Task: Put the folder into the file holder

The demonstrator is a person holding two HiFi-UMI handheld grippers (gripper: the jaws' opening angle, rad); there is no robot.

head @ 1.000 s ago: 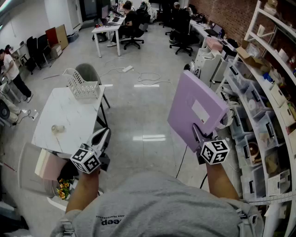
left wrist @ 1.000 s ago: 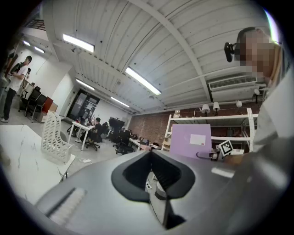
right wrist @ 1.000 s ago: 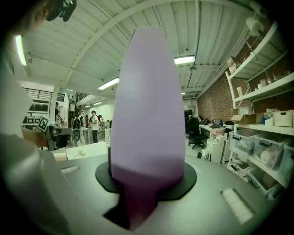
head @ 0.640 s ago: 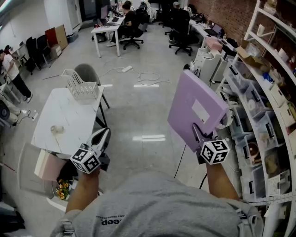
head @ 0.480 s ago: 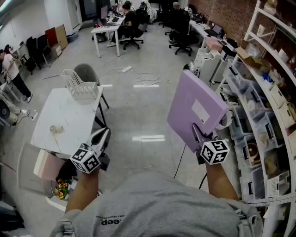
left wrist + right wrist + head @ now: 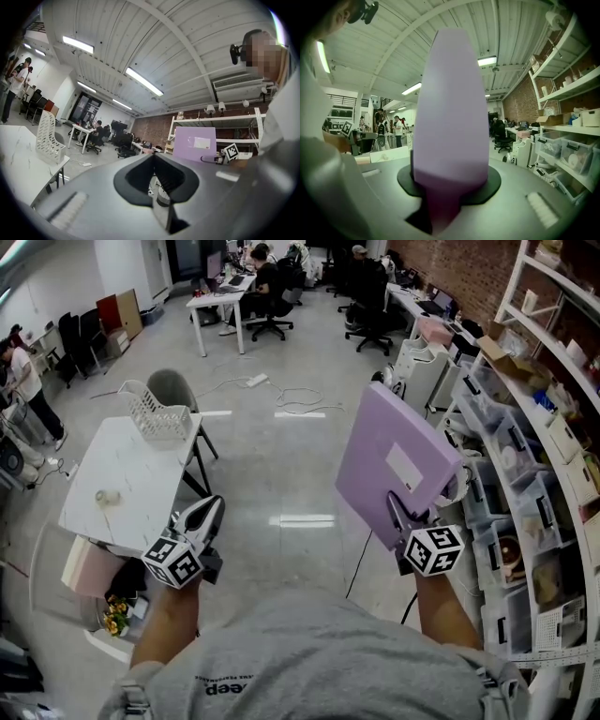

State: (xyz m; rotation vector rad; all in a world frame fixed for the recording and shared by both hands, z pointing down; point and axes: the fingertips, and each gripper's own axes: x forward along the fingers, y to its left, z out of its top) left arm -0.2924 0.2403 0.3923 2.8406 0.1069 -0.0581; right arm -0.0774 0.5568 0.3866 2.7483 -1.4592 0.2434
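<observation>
Head view: the white counter (image 6: 122, 484) lies at left, with the white lattice file holder (image 6: 157, 413) standing on its far end and a small pale roll (image 6: 106, 496) nearer the counter's middle. A grey chair (image 6: 178, 385) stands just behind the counter's far end. The left hand-held gripper (image 6: 202, 517) hangs at the counter's near right corner. Well to the right of the counter, over bare floor, the right hand-held gripper (image 6: 398, 512) holds the purple folder (image 6: 394, 470) upright by its lower edge. Shelving (image 6: 553, 456) with bins stands farther right of the counter. Loose cables (image 6: 300, 399) lie on the floor beyond the counter.

Left gripper view: this alone settles the left hand-held gripper (image 6: 153, 157). Its jaws are together with nothing between them. The file holder (image 6: 48, 136) shows side-on at the counter's edge, and the folder (image 6: 194, 143) shows face-on, with open floor between the two.

Right gripper view: the right hand-held gripper (image 6: 440, 197) has its jaws clamped on the folder (image 6: 450, 117). The folder fills the middle of this view and blocks most of what lies ahead.
</observation>
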